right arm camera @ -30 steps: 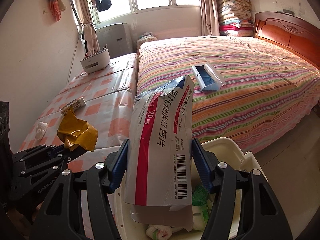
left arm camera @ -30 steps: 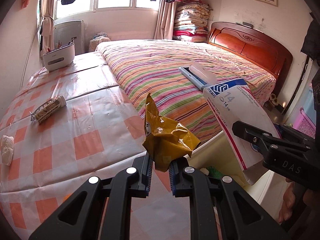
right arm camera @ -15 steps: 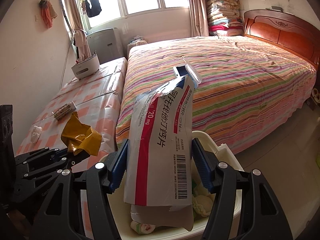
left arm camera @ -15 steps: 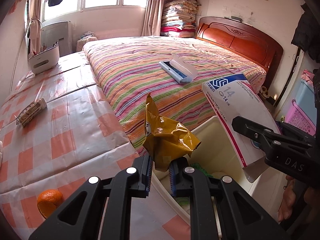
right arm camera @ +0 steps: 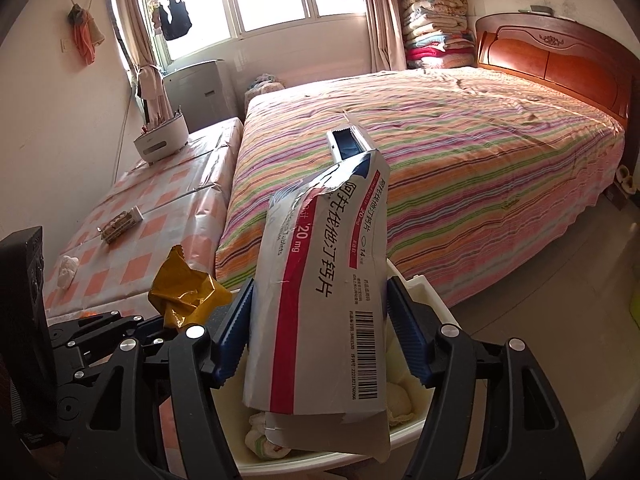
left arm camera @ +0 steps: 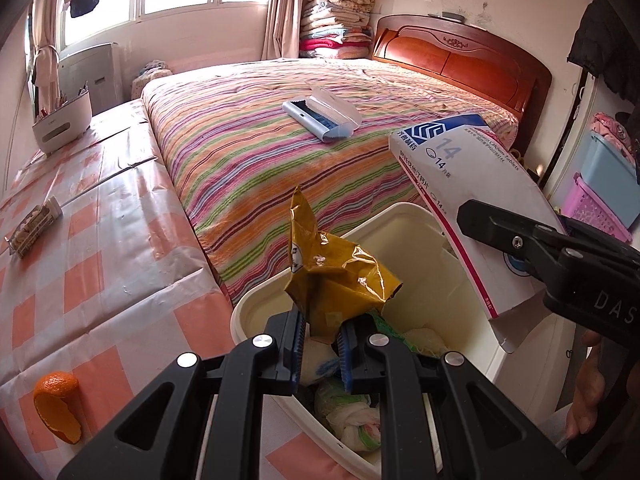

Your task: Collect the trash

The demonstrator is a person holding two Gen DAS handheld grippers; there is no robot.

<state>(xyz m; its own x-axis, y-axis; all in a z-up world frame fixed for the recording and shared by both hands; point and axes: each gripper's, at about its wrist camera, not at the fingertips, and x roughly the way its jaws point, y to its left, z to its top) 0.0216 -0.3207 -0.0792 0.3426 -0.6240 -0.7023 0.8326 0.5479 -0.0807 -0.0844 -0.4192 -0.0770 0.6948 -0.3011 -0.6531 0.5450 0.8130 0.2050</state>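
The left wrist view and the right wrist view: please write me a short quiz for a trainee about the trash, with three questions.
1. True or false: the yellow wrapper is clamped in the left gripper.
2. What lies on the striped bed?
A. a blue and white case
B. an orange peel
C. a crumpled tissue
3. Fill the gap: the medicine box stands between the fingers of the right gripper, over a white ___ with trash already in it.

Key
1. True.
2. A.
3. bin. Note: the jaws of the right gripper are opening, with the medicine box between them.
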